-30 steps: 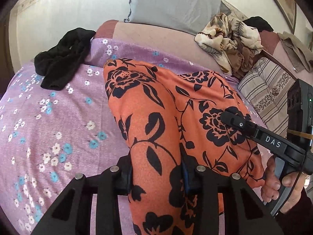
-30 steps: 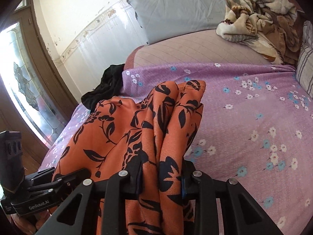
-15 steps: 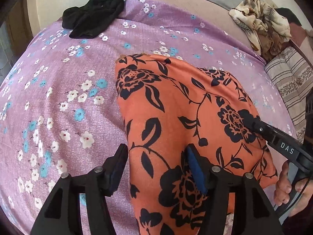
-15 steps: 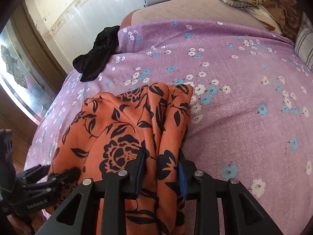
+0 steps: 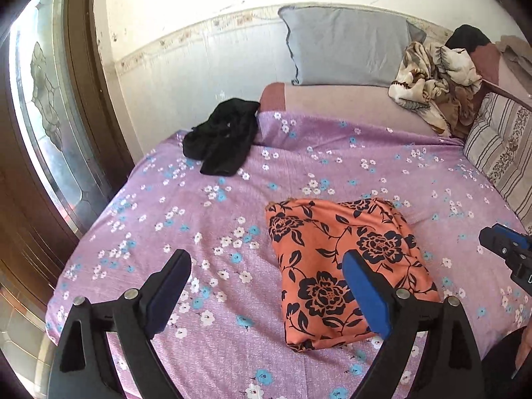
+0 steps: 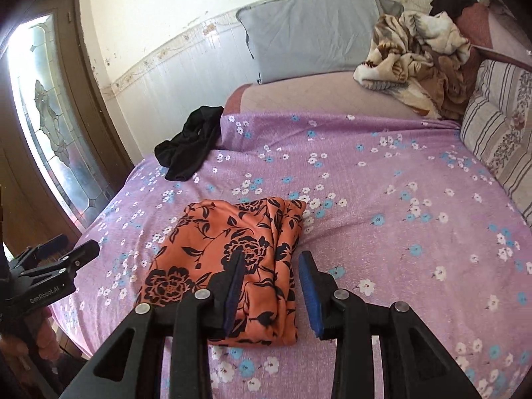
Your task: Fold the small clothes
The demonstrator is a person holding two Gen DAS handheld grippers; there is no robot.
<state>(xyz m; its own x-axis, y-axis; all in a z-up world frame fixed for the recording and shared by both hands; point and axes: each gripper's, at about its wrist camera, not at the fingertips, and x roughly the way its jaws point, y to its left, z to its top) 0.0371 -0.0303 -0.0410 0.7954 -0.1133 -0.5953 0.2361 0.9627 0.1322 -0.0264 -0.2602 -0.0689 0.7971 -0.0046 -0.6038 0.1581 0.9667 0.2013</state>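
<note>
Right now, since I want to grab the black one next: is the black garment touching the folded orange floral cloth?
Apart. The left wrist view shows the black garment separated from the orange floral cloth by open purple bedsheet.

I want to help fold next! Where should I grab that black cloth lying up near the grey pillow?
Probably take the black garment by its near end, the flap lying flat on the purple floral sheet, coming from the front. The rest is bunched against the mattress edge, so that loose flap looks easiest to pinch.

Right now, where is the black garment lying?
The black garment lies crumpled at the far left corner of the purple floral sheet, near the door, well beyond the folded orange garment. Both views show it.
</note>
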